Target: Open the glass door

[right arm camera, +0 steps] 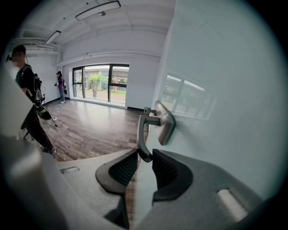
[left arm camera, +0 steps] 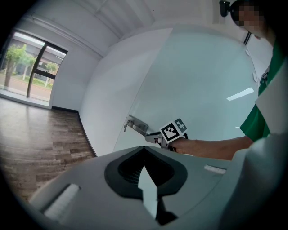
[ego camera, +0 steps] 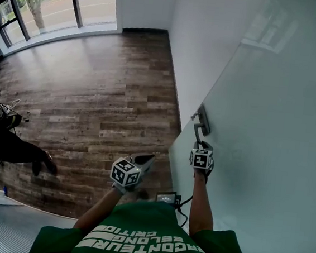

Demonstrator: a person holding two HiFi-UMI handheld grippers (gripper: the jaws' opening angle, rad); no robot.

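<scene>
Item one: my right gripper [right arm camera: 145,156], jaws clenched on the free end of the door handle [right arm camera: 142,130], one dark ribbed pad [right arm camera: 123,168] on each side of the metal. The lever runs out from its metal plate [right arm camera: 167,122] and bends back toward the jaws. The plate sits on the glass door [ego camera: 269,135], a pale frosted pane that fills the right side of the head view, handle near its left edge. Item two: my left gripper [left arm camera: 144,152], jaws pressed together with nothing between them, held apart from the door near the operator's body and aimed at the handle. Its camera shows the right gripper's marker cube [left arm camera: 174,130] at the lever and the bare forearm [left arm camera: 211,147] behind it. Item three, surroundings: white wall [ego camera: 195,43] just beside the door's edge; dark wooden floor [ego camera: 94,88] spreading left; tall windows [ego camera: 59,0] at the far end. Item four: one person [right arm camera: 31,108] standing on the floor well apart from the door, a second person [right arm camera: 60,85] by the windows.
</scene>
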